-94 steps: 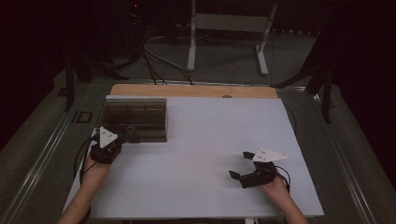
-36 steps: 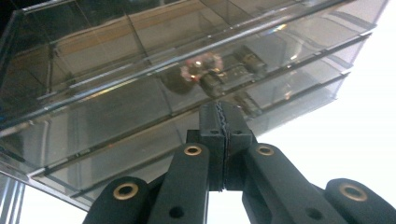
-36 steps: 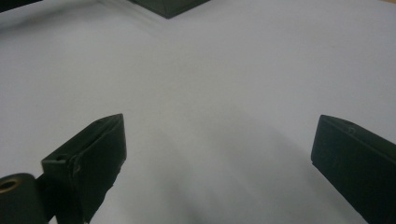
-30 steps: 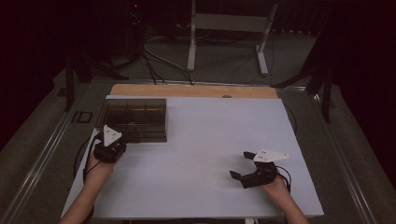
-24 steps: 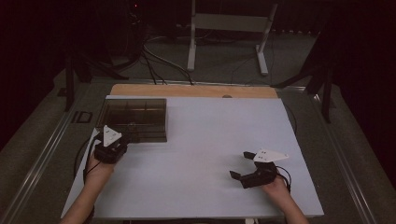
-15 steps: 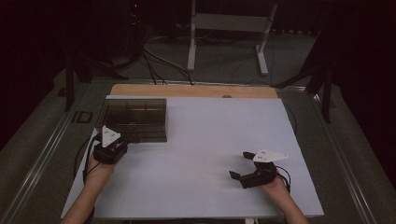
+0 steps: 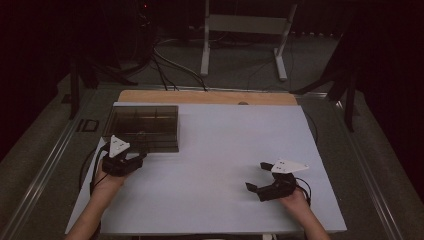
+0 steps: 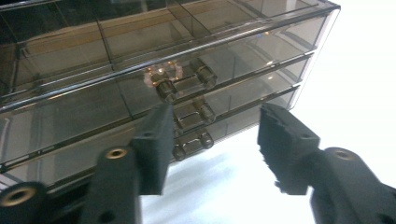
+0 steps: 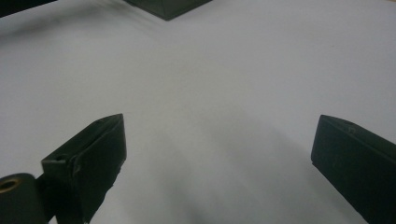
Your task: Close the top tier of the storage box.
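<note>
Drawer box (image 7: 145, 127): smoked clear plastic, at about ten o'clock on my white table (image 7: 225, 150), stacked drawers with small metal knobs (image 8: 187, 112).
Left gripper (image 7: 131, 159): fingers have just been opening, now half spread, knobs showing between them, nothing gripped; I think they sit just short of the box front.
Right gripper (image 7: 257, 175): at four o'clock, fingers wide, resting over bare table.

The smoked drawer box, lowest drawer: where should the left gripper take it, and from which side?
Probably by the lowest metal handle on the drawer box, from the front: it juts out on two posts, and the left gripper, jaws just opened, already faces it.
</note>
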### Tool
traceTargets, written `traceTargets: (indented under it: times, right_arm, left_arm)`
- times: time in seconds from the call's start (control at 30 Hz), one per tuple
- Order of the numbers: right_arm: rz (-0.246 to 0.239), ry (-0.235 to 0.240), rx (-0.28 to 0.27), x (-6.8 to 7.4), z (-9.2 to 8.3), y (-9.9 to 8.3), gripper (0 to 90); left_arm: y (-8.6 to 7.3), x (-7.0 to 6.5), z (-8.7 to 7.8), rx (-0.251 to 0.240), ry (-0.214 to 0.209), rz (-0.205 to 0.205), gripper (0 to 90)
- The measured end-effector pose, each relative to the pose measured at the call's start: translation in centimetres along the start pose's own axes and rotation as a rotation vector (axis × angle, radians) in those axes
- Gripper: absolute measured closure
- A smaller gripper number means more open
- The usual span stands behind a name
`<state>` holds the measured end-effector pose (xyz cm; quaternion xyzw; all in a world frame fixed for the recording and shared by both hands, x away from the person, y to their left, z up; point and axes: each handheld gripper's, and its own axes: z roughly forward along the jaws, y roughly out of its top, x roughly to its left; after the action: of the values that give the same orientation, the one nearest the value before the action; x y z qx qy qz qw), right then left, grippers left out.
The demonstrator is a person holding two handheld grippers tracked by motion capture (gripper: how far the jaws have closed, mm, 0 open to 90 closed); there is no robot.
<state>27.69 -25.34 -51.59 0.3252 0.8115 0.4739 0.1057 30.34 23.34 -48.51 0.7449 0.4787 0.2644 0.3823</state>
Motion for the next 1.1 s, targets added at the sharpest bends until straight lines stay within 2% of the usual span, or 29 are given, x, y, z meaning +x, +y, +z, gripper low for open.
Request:
traceTargets:
  times: [0.2, 0.27, 0.43, 0.57, 0.63, 0.67, 0.7, 0.87, 1.1]
  right_arm:
    - [0.002, 0.000, 0.001, -0.03, -0.01, -0.01, 3.7]
    - [0.001, 0.000, 0.002, -0.01, 0.00, -0.02, 3.7]
    - [-0.002, -0.001, 0.003, -0.01, -0.01, -0.03, 3.7]
    - [-0.003, -0.001, 0.003, 0.01, -0.02, -0.03, 3.7]
    - [-0.004, -0.002, 0.004, 0.03, -0.01, -0.04, 3.6]
    - [-0.006, -0.003, 0.004, 0.03, 0.00, -0.04, 3.7]
    - [-0.008, -0.003, 0.006, 0.04, 0.02, -0.04, 3.7]
    - [-0.010, -0.004, 0.008, 0.05, 0.07, -0.04, 3.7]
    - [-0.013, -0.004, 0.009, 0.03, 0.08, -0.04, 3.7]
  left_arm:
    - [0.19, -0.45, -0.07, 0.010, 0.003, 0.021, 35.3]
    - [0.29, -0.63, 0.01, 0.030, 0.021, 0.031, 27.9]
    - [0.41, -0.80, 0.01, 0.039, 0.023, 0.026, 16.9]
    - [0.36, -0.49, -0.02, 0.043, -0.042, 0.018, 11.4]
    - [0.34, -0.45, -0.02, 0.044, -0.052, 0.018, 5.7]
    - [0.28, -0.40, -0.09, 0.040, -0.071, 0.019, 5.7]
    - [0.29, -0.42, -0.14, 0.039, -0.068, 0.022, 2.6]
    - [0.39, -0.35, -0.24, 0.037, -0.092, 0.027, 0.0]
    - [0.19, -0.40, 0.20, 0.083, -0.098, 0.037, 0.0]
